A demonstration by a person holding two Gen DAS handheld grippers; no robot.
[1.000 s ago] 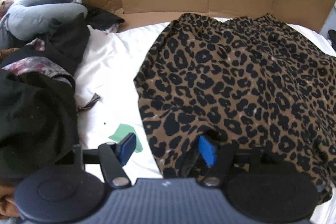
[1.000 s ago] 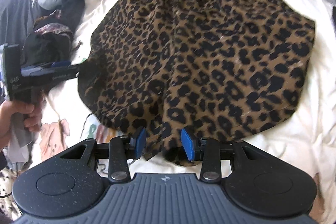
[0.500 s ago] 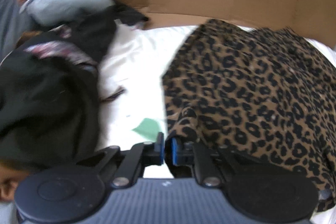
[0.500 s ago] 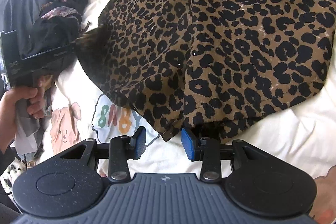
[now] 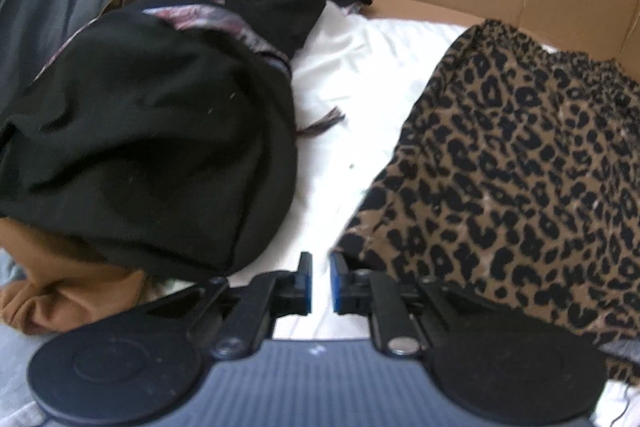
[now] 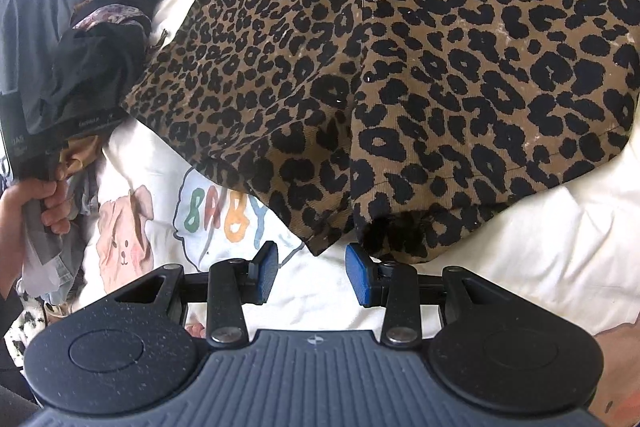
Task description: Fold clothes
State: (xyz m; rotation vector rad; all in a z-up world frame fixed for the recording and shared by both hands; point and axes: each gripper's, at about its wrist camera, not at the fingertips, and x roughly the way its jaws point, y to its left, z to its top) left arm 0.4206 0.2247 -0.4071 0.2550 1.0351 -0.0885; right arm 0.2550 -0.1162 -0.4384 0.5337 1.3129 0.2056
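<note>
Left gripper (image 5: 320,282), clamped on the hem half a second earlier, now narrowly parted and empty; right gripper (image 6: 311,273) spread, empty beside soft, spotted leopard-print shorts (image 6: 400,67).

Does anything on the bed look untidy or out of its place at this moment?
Yes. The leopard-print skirt is not flat: its near hem bunches and curls up in front of the open right hand-held gripper. Beside it, dark clothes lie heaped and unfolded.

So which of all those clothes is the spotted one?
The leopard-print garment, spread flat on the white sheet; the black garment and brown garment lie heaped and plain.
</note>
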